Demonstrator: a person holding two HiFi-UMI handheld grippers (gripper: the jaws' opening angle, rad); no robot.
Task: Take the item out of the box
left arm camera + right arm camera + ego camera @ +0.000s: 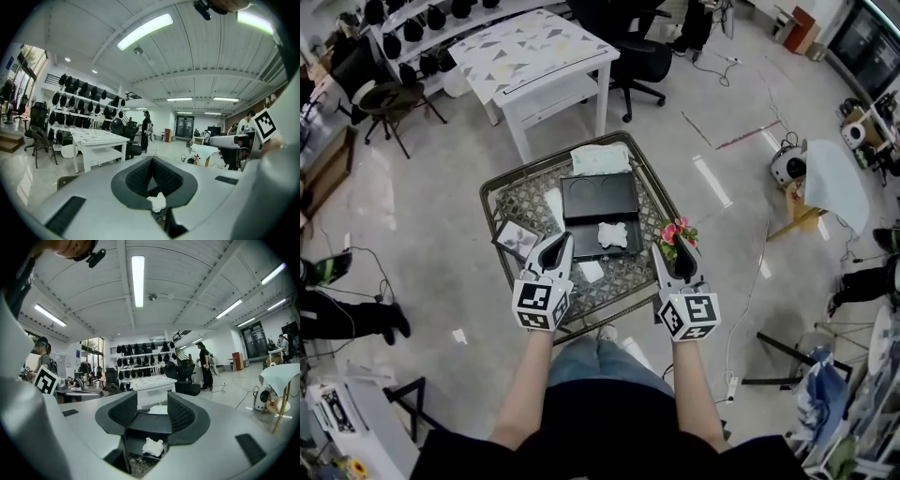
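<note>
- Nothing taken out yet: white crumpled item [612, 234] lying inside the open black box [598, 197], at the middle of the mesh bench [525, 202].
- Left claw [151, 159] closed tip to tip on nothing, held above the bench's near side, short of the box.
- Right claw [152, 405] spread open and empty, aimed at the box, apart from the item.
- Left to do, judging by this: reach in, close on the item, lift it clear of the box.

I count one black box [600, 199], one white item [612, 234] inside it, one pink flower sprig [676, 232] at three o'clock, one framed picture [517, 239] at nine o'clock.
</note>
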